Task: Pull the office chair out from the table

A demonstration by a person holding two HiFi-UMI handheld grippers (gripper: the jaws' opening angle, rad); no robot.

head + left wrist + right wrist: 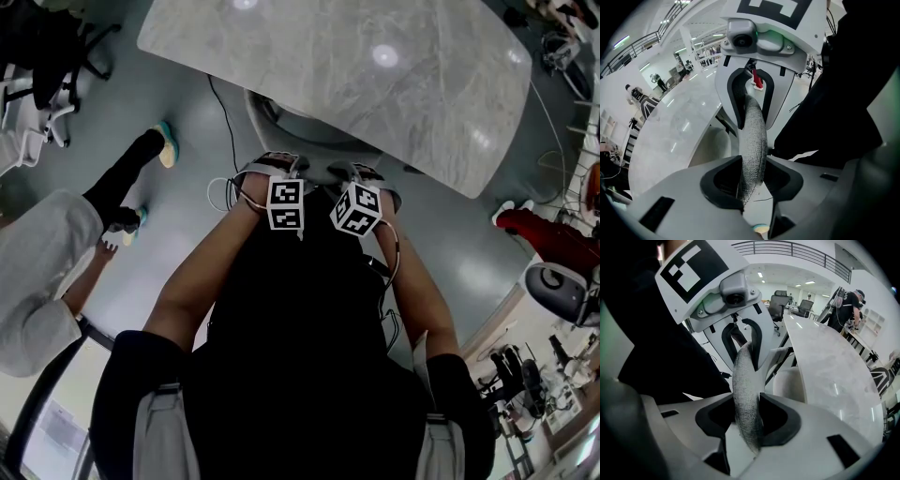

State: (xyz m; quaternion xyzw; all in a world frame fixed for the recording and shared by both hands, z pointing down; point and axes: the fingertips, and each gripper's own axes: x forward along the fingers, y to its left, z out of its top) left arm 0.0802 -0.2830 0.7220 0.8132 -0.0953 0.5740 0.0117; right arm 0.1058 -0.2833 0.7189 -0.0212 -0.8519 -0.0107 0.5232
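Note:
The office chair stands tucked against the pale marble table, its light seat partly under the tabletop. The top edge of its backrest is a grey woven strip. My left gripper is shut on that strip, the fabric pinched between both black pads. My right gripper is shut on the same edge just beside it. Each gripper view shows the other gripper opposite it, astride the strip. My black torso and arms hide the lower backrest in the head view.
A person in a white sleeve stands at the left, one shoe near the table. Cables lie on the floor by the chair. A black office chair is at the top left, red and white equipment at the right.

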